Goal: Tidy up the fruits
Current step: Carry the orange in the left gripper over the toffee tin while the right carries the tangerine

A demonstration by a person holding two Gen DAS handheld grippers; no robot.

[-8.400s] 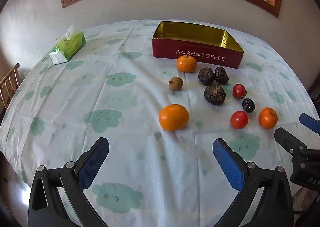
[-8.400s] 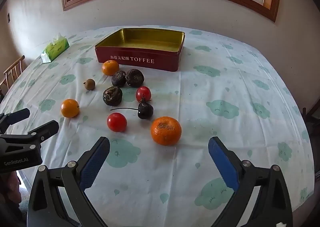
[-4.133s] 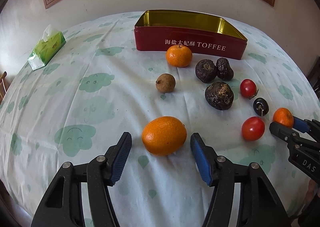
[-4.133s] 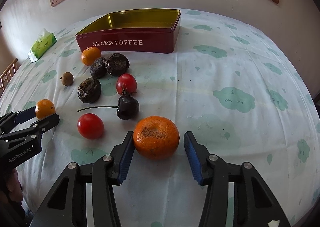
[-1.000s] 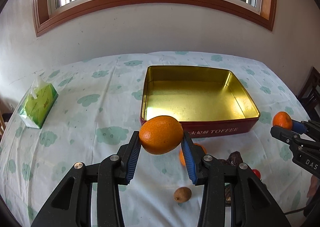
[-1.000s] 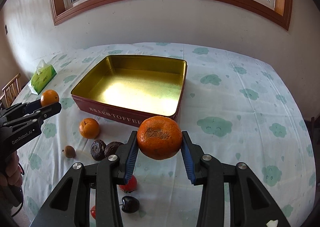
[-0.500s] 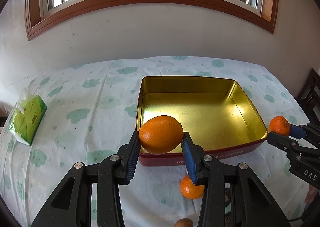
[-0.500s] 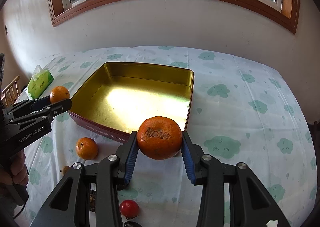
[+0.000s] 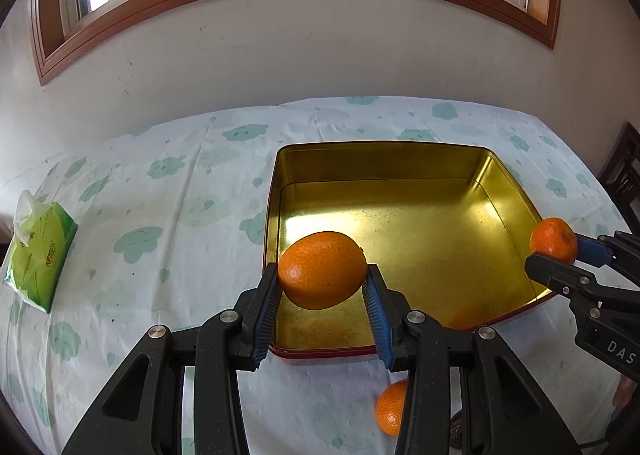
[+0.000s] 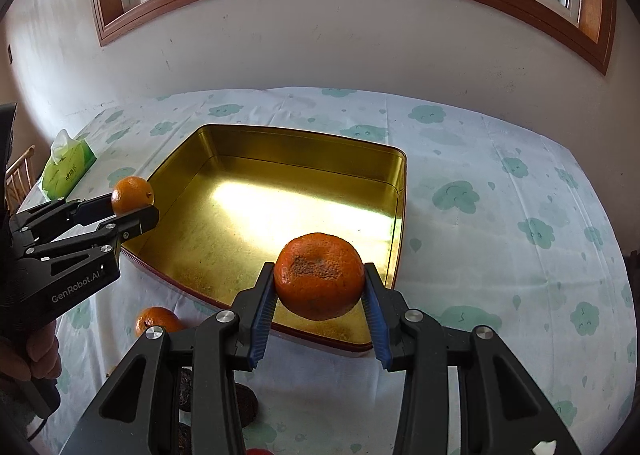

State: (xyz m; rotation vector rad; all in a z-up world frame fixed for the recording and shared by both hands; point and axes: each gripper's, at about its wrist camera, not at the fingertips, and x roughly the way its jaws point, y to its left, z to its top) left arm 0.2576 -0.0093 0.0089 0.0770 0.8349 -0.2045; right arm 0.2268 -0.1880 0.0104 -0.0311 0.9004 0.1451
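A table under a cloud-print tablecloth (image 9: 168,223) fills the room beneath an arched window, and on it a shallow red toffee tin (image 9: 400,175) stands empty, its gold interior catching the sun, apparently the place the fruit is meant to go. Off to the left edge lies a green tissue pack (image 9: 40,251), well apart from the work. The left gripper (image 9: 322,299) has its blue-padded fingers pinched on a smooth orange (image 9: 322,269), held in the air over the tin's near left corner; the right gripper (image 10: 319,297) clamps a rougher, scab-topped mandarin (image 10: 319,275) above the near right corner, so both look poised for lowering and release inside the walls. One small mandarin (image 10: 157,319) waits on the cloth just outside the tin's front wall, beside dark wrinkled fruits (image 10: 244,405) and a red one barely visible at the bottom edge.
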